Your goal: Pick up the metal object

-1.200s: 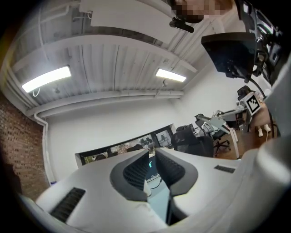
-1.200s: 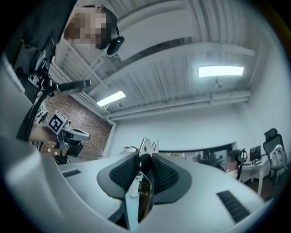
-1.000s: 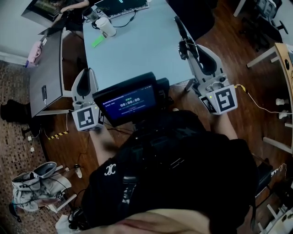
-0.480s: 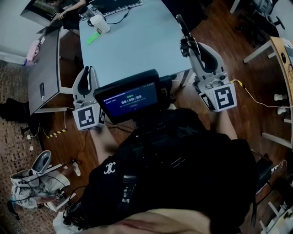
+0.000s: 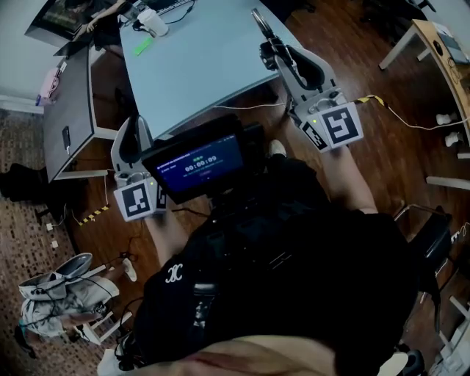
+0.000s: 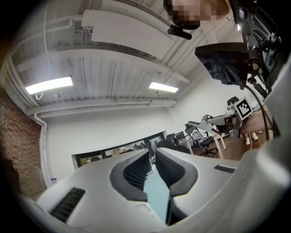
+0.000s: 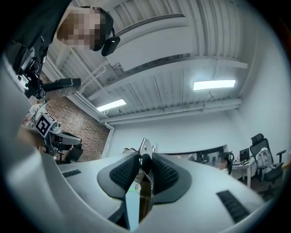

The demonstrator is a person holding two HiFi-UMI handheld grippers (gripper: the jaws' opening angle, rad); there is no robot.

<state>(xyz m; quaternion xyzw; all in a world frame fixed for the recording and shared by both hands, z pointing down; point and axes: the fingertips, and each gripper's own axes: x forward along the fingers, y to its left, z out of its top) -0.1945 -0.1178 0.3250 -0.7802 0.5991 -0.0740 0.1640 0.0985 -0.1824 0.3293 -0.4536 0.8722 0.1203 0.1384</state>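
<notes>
The metal object (image 5: 259, 20) is a thin, shiny piece that sticks out forward from my right gripper (image 5: 269, 50), which is shut on it at the right edge of the pale blue table (image 5: 198, 66). The right gripper view has the metal object (image 7: 143, 146) rising between the ribbed pads (image 7: 125, 172), tilted up toward the ceiling. My left gripper (image 5: 132, 125) hangs off the table's near left corner. In the left gripper view that gripper (image 6: 151, 157) is shut with nothing in it and also points upward.
A white cup (image 5: 150, 20) and a green strip (image 5: 142, 46) lie at the table's far left. A dark grey desk (image 5: 73, 110) stands to the left. A chest-mounted screen (image 5: 198, 163) sits between the grippers. A wooden table (image 5: 440, 37) and a yellow-tipped cable (image 5: 374, 99) are at right.
My right gripper has moved up and left in the head view, still gripping the metal object. The left gripper has stayed low by the table corner.
</notes>
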